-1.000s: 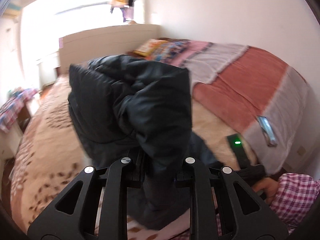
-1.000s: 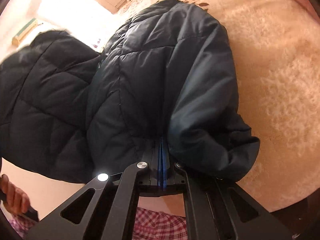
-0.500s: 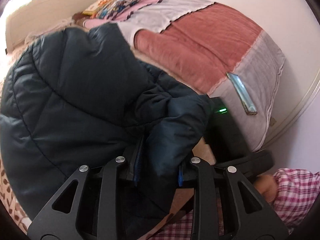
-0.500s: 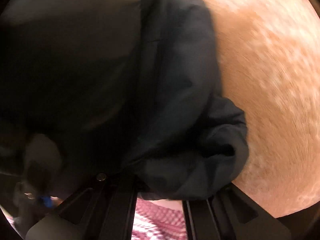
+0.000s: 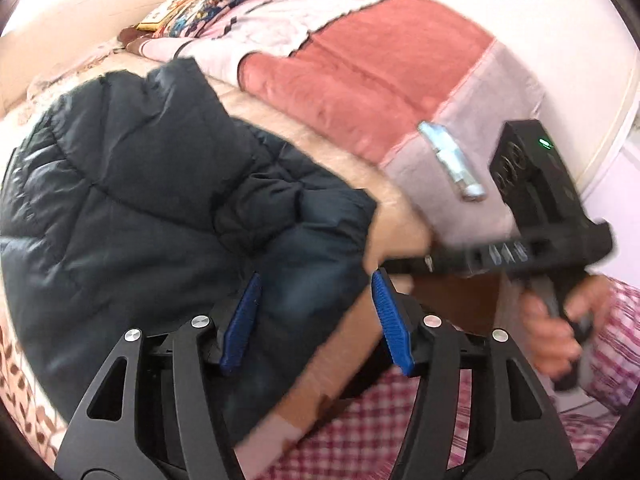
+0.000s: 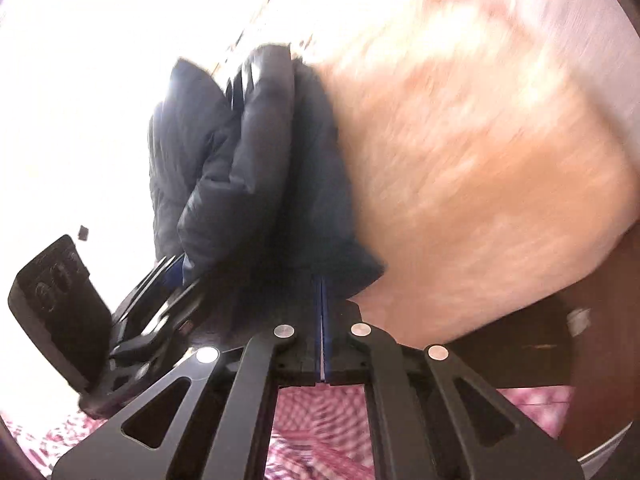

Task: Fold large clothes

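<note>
jacket [image 5: 152, 200] lowered onto bed [image 5: 400, 196] | left jaws just spread, jacket between | right jaws pressed together

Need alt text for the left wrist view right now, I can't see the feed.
Left gripper, its jaws just opened, straddles a fold of the dark navy quilted puffer jacket lying on the beige fuzzy bedspread. At right, a hand holds the black right gripper.

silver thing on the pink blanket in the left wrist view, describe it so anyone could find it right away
Start at the bed with its cream fleece cover, then go to the red and pale pink blanket along its far side. Near that blanket's pale end panel lies the small silver object, long and narrow. It is the only shiny metallic thing there; the dark puffer jacket nearby is matte.
</note>
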Demonstrator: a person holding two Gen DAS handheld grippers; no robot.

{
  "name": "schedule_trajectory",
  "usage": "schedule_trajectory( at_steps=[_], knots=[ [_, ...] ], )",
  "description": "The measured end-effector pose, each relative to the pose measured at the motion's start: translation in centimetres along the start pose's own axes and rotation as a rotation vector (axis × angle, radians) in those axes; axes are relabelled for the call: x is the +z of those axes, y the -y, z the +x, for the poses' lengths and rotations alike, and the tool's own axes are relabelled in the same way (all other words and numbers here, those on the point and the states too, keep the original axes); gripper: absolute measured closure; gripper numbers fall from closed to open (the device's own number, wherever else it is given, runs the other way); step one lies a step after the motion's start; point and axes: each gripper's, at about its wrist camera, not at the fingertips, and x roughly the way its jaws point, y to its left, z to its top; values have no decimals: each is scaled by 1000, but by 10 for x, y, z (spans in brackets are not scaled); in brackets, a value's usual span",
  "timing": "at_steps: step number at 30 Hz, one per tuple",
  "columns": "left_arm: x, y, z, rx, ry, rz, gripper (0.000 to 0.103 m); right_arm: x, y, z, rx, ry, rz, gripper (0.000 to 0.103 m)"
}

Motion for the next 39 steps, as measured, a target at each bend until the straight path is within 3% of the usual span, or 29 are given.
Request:
schedule_trajectory(
  at_steps=[3, 7, 11, 15, 19, 21, 31, 36, 39],
  knots=[
    [-13, -10, -43, -2, 79, -45, 46, 11, -34, -18, -21, 71, -79, 100],
    [-41, -48, -90, 116, 148, -193, 47, 39, -95, -23, 6, 108, -229, 100],
    [-61, -77, -96, 138, 132, -323, 49, 69, -181, 23, 36, 62, -369, 100],
    [-81, -87, -85, 141, 79, -376, 50, 96, -210, 75, -85, 30, -404, 100],
    [-87, -82, -74, 152, 64, -323, 50, 120, -179, 127, -309, -12, -333, 103],
    [-86, -80, -69, 145, 65, -293, 51, 124, -148, 154, -352, -51, -297, 103],
    [-82, -82, -58, 96, 67, -264, 51, 103, -103, 158, -305, -21, -254, 103],
    [-82, -91, -64, 43, 70, -314, 51, 105, -111, 158, -316, -18, -249, 103],
    [-83, -101, -76, 9, 77, -376, 51, 102, -119, 155, -364, -20, -257, 103]
  ],
)
